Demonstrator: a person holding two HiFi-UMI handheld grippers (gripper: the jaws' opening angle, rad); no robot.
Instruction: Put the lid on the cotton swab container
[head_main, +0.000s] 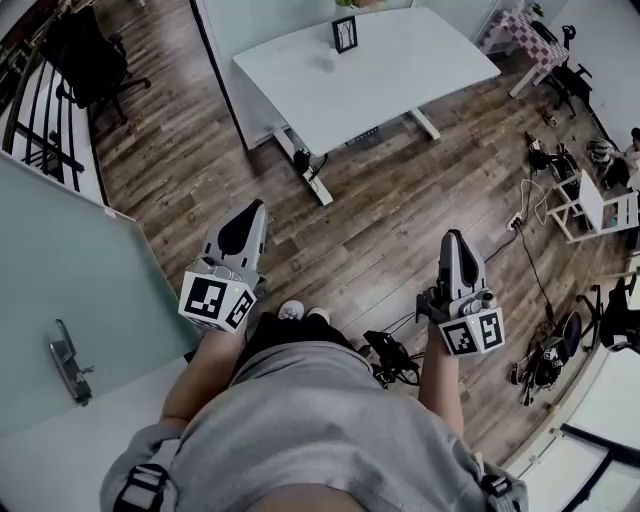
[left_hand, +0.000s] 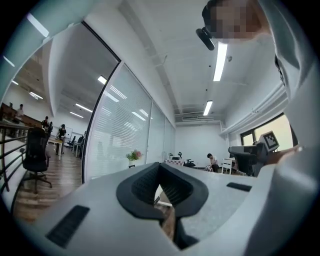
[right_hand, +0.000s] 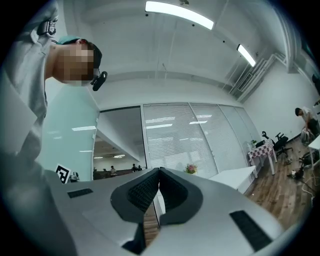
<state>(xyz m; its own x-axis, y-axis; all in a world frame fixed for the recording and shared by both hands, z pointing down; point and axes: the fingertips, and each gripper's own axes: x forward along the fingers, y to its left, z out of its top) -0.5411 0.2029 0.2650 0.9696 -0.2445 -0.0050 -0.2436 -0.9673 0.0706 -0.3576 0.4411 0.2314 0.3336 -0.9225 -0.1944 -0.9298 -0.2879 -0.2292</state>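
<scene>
Above the floor (head_main: 390, 215), left tongs (head_main: 257, 207) and right tongs (head_main: 452, 236) closed, empty; white container (head_main: 330, 60) far ahead on table (head_main: 420, 70).

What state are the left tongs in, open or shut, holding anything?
Shut, empty: in the left gripper view the left tongs meet tip to tip, nothing between them.

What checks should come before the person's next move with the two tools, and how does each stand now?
1. Left tool empty, jaws shut: ok.
2. Right tool empty, jaws shut: ok.
3. White rectangular table within reach: not ok; it stands away across the brown wooden floor.
4. Small white cylindrical object on that table is the container: cannot tell.
5. Lid found: cannot tell; none visible.
</scene>
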